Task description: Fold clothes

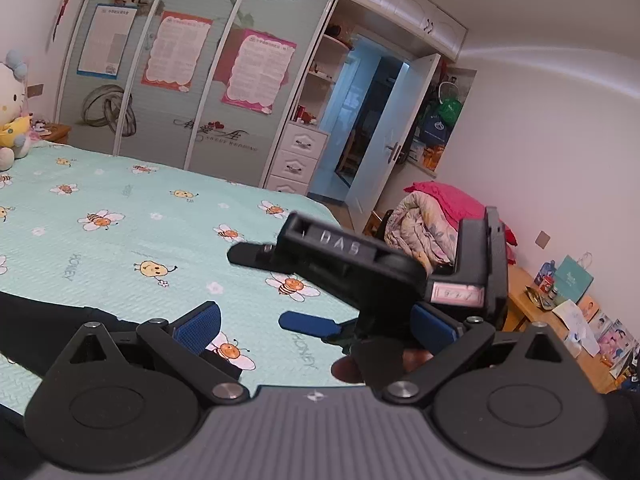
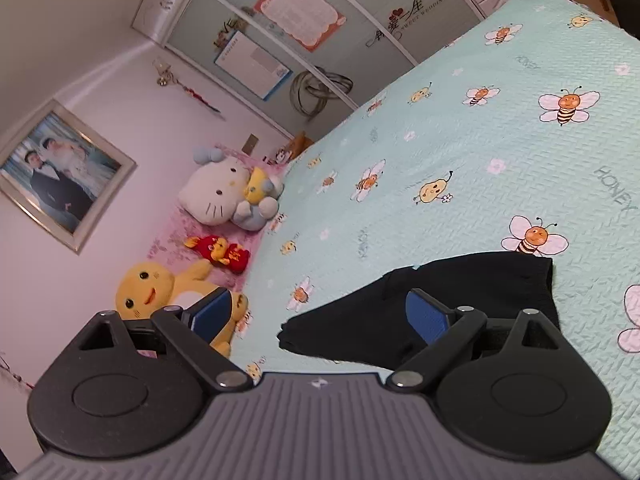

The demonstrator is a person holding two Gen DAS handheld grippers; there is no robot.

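Left gripper (image 1: 316, 330): jaws spread wide, nothing between the blue pads, held above the mint bee-print bedspread (image 1: 120, 208). Right gripper (image 2: 320, 316): jaws likewise spread, empty; it also appears in the left wrist view, crossing just ahead of the left gripper.

Black garment (image 2: 432, 304) lies on the bedspread, partly bunched or folded. In the right wrist view it sits directly under and ahead of the right gripper, one ribbed edge toward the far right. In the left wrist view a dark strip of it shows at lower left. Garment type not determinable.

Neither gripper touches the cloth; judged stage: between grasps, next grasp not yet made.

Risks:
- Grippers close together; a converging move could knock one into the other.
- Black cloth hides layers and edges; a pinch may catch one layer only, or bedspread with it, dragging the fold askew.
- Wide-open jaws descending flat may push fabric instead of gripping.
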